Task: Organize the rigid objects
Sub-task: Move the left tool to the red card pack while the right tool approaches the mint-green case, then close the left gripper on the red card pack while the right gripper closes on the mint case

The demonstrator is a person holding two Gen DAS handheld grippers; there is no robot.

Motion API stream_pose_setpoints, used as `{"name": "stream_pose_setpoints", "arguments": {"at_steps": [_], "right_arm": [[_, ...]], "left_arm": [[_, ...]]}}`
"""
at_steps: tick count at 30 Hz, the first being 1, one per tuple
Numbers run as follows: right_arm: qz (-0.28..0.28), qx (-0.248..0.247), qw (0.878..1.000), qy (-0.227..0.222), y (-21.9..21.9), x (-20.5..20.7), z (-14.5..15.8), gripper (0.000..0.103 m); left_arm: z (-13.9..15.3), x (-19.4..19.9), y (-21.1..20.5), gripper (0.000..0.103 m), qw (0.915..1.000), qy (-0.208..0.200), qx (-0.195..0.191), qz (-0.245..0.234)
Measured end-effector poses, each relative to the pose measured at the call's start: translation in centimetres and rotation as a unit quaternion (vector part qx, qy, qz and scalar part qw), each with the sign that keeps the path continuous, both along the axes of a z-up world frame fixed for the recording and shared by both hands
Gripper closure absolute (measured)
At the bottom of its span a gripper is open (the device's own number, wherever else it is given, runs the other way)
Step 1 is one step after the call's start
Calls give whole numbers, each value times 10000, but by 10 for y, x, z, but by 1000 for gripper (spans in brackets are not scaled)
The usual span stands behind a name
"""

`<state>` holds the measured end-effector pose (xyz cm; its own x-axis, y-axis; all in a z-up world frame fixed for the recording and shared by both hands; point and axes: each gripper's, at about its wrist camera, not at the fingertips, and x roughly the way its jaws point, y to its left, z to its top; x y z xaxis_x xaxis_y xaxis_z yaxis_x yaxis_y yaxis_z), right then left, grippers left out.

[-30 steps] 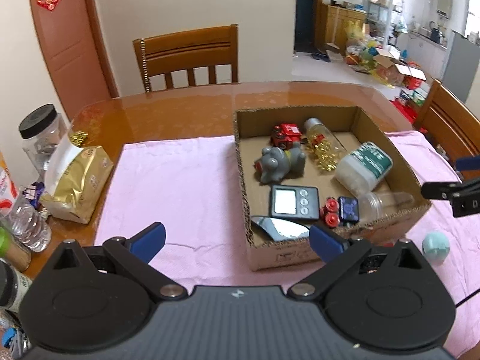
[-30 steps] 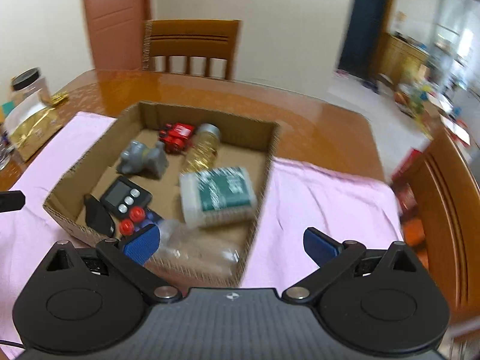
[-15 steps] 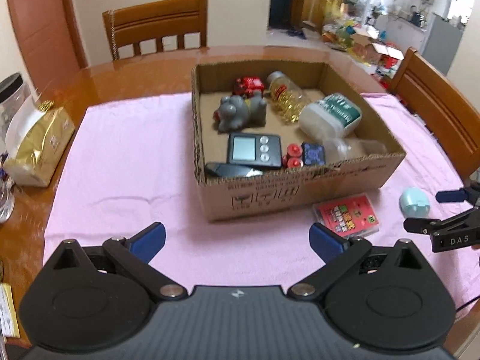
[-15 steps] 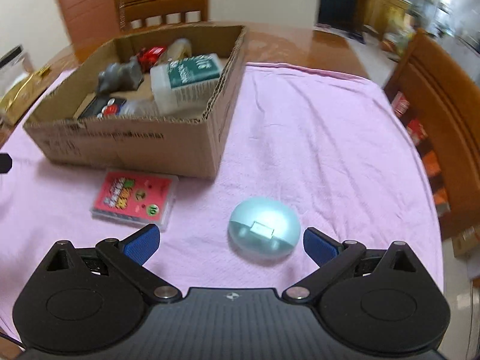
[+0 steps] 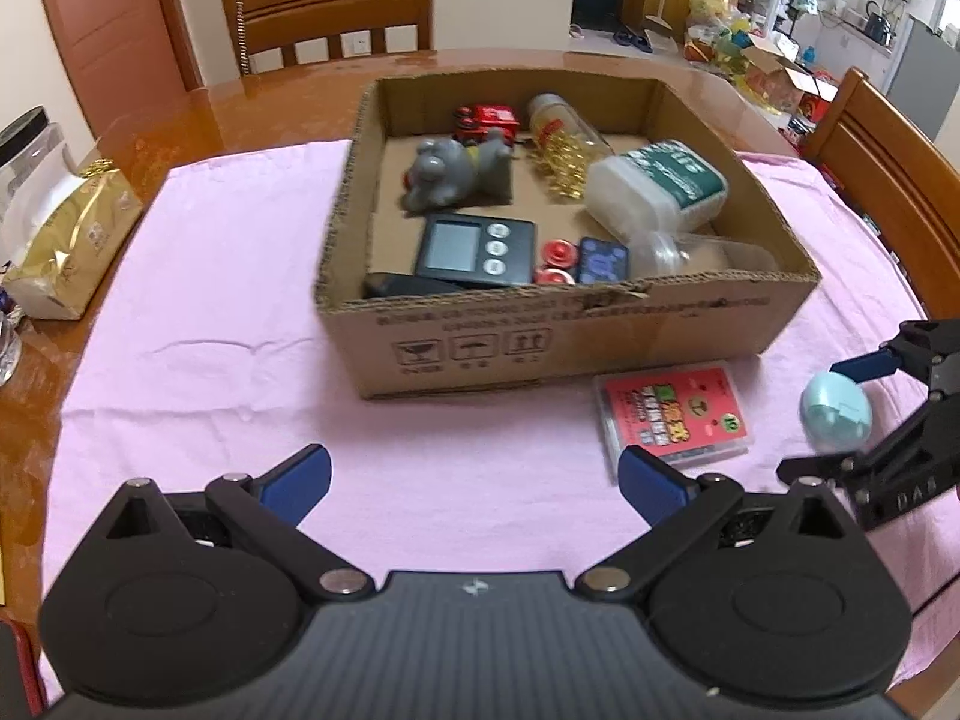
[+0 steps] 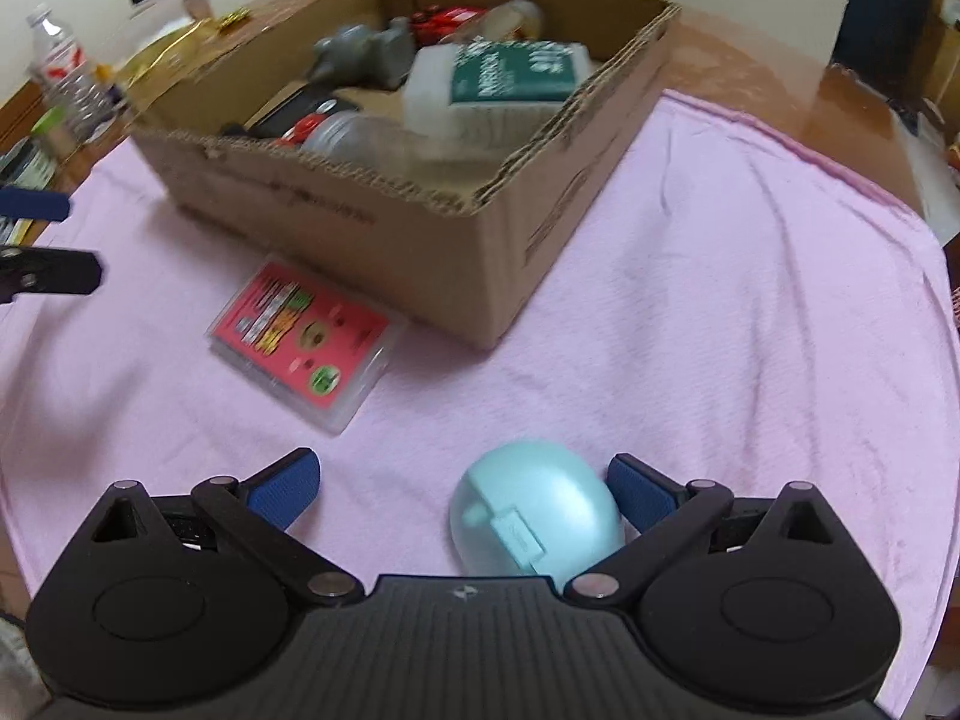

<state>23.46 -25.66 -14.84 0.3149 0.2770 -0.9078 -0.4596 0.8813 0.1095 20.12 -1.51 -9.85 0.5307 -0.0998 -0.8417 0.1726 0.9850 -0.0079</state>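
A cardboard box on the pink cloth holds a grey toy, a red toy car, a bottle of gold pills, a white and green bottle, a black timer and other small items. A red card pack lies in front of the box. A pale blue egg-shaped case lies between the open jaws of my right gripper, close to the right finger. My left gripper is open and empty above the cloth.
A gold packet, a jar and bottles stand at the table's left side. Wooden chairs stand behind and to the right. The pink cloth covers most of the table.
Both grippers have pulled back from the box towards the table's near side. My right gripper has come down around the pale blue case, which now sits between its jaws.
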Motion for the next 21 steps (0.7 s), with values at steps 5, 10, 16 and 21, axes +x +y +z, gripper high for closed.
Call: {"name": "stream_pose_setpoints", "arguments": {"at_steps": [5,10,16,21], "right_arm": [[20,-11,10000,95,9,-23,2,0],[-8,-490,9986,-198,26,-45,-4,0],[-110,-518,9977,-425,29,-54,-6,0],[-149,-474,9974,-512,27,-61,-6,0]], "left_arm": [[-7,3,-21,2,9998,77,-40,-169],[-16,11,-47,2,9991,95,-140,-389],[-33,23,-76,2,9978,162,-409,-499],[-50,30,-96,2,9975,188,-415,-537]]}}
